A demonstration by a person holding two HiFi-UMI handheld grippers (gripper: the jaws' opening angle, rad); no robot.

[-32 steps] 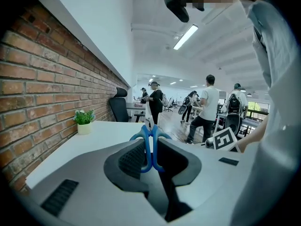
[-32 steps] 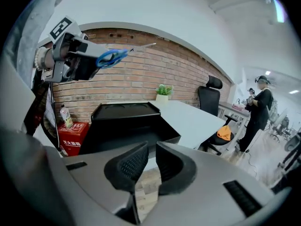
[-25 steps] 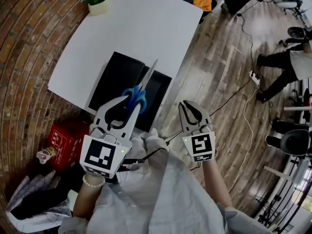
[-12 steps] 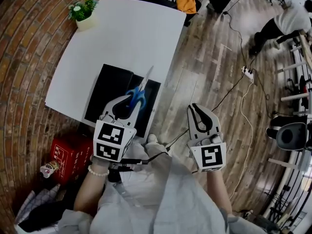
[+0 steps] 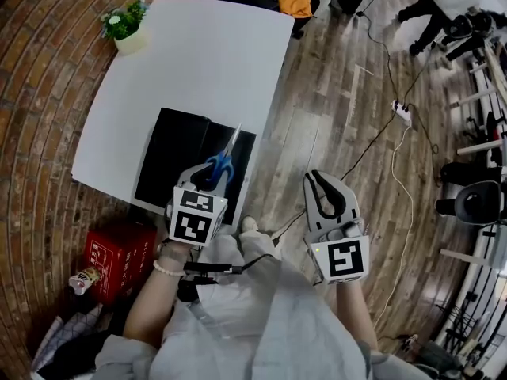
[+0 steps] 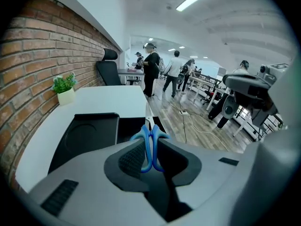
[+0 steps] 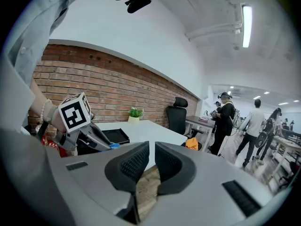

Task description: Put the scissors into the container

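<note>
Blue-handled scissors [image 5: 221,165] are held by their handles in my left gripper [image 5: 207,177], jaws shut on them, with the blades pointing away over the table. They hang above the right part of the black container [image 5: 170,150], which lies at the near edge of the white table [image 5: 198,62]. In the left gripper view the blue scissors [image 6: 149,145] stand between the jaws of the left gripper [image 6: 150,150], and the black container [image 6: 87,133] lies just beyond. My right gripper [image 5: 316,178] is off the table to the right, over the floor, shut on nothing; the right gripper [image 7: 151,150] shows only a thin slit between its pads.
A small potted plant [image 5: 127,24] stands at the table's far left corner. A red box [image 5: 115,260] sits on the floor below the table's near edge. Cables and a power strip [image 5: 400,111] lie on the wooden floor at right. People stand farther back [image 6: 151,72].
My left gripper has moved forward with the scissors, closer over the container's near right part. The right gripper has stayed beside the table, still shut.
</note>
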